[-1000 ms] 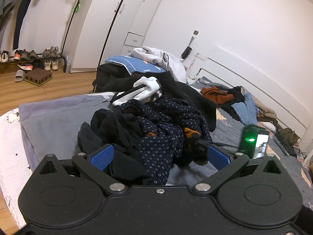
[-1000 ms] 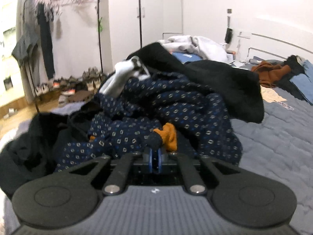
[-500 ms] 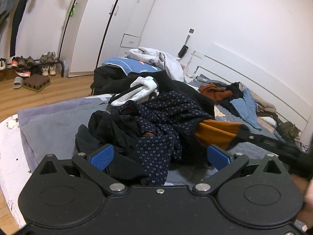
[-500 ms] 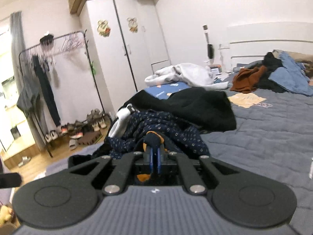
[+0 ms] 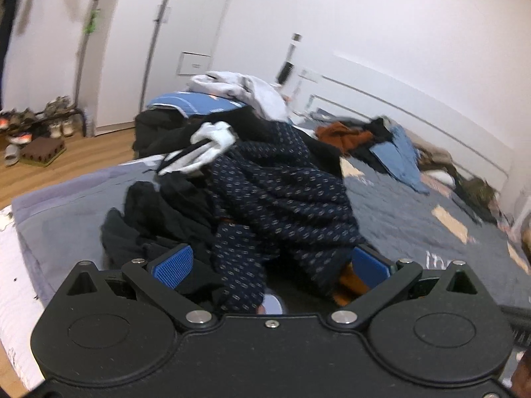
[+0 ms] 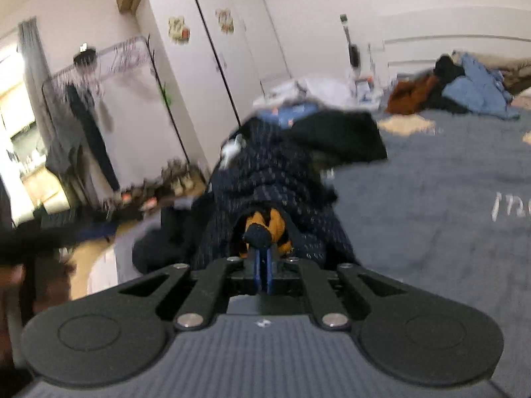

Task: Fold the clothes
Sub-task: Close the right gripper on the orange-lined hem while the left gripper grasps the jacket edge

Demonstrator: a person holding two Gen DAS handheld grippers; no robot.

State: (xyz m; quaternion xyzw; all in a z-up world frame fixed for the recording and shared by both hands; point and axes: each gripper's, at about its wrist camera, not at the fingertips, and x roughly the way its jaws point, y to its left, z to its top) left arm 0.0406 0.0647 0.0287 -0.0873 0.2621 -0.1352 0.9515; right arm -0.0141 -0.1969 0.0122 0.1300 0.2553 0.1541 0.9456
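A dark navy garment (image 5: 282,192) with small pale dots and an orange lining (image 6: 272,222) trails out of the clothes pile on the bed. My right gripper (image 6: 263,262) is shut on a bunched edge of it, and the cloth (image 6: 275,179) stretches from the pile to the jaws. My left gripper (image 5: 270,265) is open, its blue pads (image 5: 172,265) wide apart. The navy cloth hangs down between them without being pinched, and a bit of orange lining (image 5: 348,282) shows beside the right pad.
A black garment (image 5: 156,212) and a white one (image 5: 205,142) lie tangled in the same pile on the grey quilt (image 5: 398,225). Rust and blue clothes (image 6: 464,86) sit near the headboard. A wardrobe (image 6: 212,66), a clothes rack (image 6: 93,76) and shoes (image 5: 33,126) stand beyond the bed.
My right gripper has pulled back and up from the pile, drawing the navy garment out with it. In the left wrist view that cloth now drapes between the left fingers.
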